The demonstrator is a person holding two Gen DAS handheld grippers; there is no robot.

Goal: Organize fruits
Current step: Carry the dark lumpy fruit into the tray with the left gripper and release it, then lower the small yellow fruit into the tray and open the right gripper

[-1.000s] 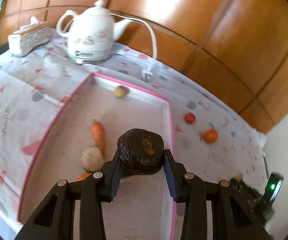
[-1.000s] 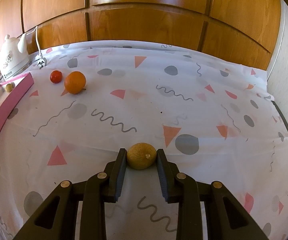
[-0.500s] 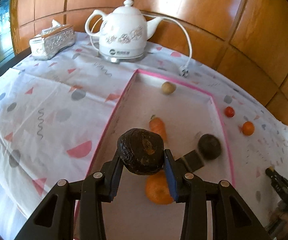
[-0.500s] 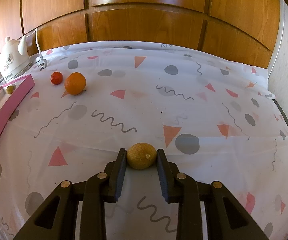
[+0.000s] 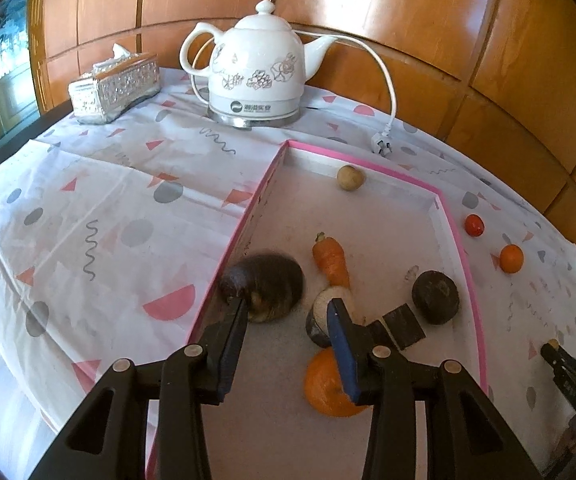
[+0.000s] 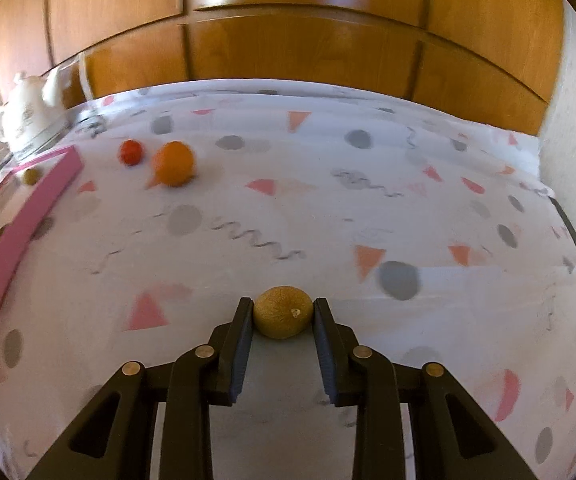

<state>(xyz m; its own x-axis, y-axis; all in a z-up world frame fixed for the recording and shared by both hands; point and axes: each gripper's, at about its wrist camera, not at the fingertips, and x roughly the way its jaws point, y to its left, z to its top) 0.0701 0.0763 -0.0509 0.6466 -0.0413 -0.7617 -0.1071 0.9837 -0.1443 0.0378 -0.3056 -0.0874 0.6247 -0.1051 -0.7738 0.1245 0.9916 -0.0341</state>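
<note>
Over the pink-rimmed tray (image 5: 243,216), our left gripper (image 5: 285,320) now has its jaws spread with nothing between them; half a second ago they were clamped on the dark wrinkled fruit (image 5: 265,286). That fruit now lies blurred on the tray floor against the left wall, just past the left fingertip. Also in the tray: a carrot (image 5: 330,260), a second dark fruit (image 5: 435,297), a pale round piece (image 5: 330,304) partly behind the right finger, a large orange (image 5: 330,388) and a small tan ball (image 5: 350,178) near the far wall. On the tablecloth (image 5: 99,208) right of the tray sit a small red fruit (image 5: 474,225) and a small orange (image 5: 511,258). Our right gripper (image 6: 283,314) still pinches the tan round fruit (image 6: 283,312) as before, low over the cloth. Right view is blurrier now and the tray rim sits closer in.
</note>
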